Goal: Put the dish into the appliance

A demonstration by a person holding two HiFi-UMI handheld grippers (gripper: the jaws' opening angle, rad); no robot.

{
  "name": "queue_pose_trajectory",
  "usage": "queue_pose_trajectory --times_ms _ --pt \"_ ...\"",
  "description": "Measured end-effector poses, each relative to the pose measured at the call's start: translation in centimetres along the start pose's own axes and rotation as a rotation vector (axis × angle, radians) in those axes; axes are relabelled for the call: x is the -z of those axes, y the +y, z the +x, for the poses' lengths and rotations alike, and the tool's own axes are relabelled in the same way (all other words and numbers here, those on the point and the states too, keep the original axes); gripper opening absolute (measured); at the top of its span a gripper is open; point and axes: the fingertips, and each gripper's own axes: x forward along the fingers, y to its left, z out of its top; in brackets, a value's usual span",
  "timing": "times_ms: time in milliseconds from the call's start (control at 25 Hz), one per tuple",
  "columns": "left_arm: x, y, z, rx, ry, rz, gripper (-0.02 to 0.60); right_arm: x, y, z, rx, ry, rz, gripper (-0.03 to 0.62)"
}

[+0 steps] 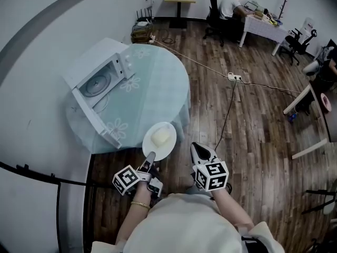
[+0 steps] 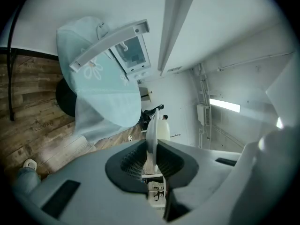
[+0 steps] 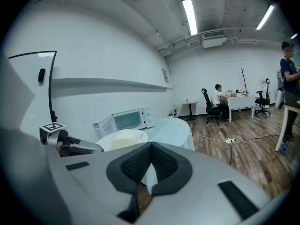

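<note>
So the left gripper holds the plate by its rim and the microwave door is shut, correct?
Not quite. The microwave door stands open, not shut, as the head view shows. The rest holds: the left gripper does hold the plate by its rim.

Low in the head view, both forearms reach forward. The left gripper [image 1: 149, 159] pinches the rim of the plate [image 1: 152, 149]. The right gripper [image 1: 200, 152], just beside it, has its jaws together on nothing.

surface: round table [image 1: 164, 91], pale floral-clothed | on it: white microwave [image 1: 98, 70], door open
</note>
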Motion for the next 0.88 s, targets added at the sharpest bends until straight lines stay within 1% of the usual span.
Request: queue_pose_trajectory --times_ms 160,360,560,680,880 --pt "-0.5 0.3 -0.5 0.002 0.002 0.004 0.051 0.3 1.1 0.3 -0.003 0.000 0.000 0.005" --pt "-1.3 0.7 -0.9 -0.003 0.012 0.018 0.051 0.7 3.0 0.8 -0.032 -0.006 0.009 0.005" --pt "-2.0 1.4 -0.4 -0.014 0.013 0.010 0.051 1.2 3.7 2.3 -0.050 0.013 0.003 0.005" --pt "-2.6 1.6 0.5 -0.027 0.007 0.013 0.051 0.6 3.5 3.8 -0.075 0.015 0.003 0.005" --pt "-3.8 1.3 3.8 -0.032 -0.010 0.010 0.051 -0.5 2.3 7.9 -0.130 0.033 -0.013 0.005"
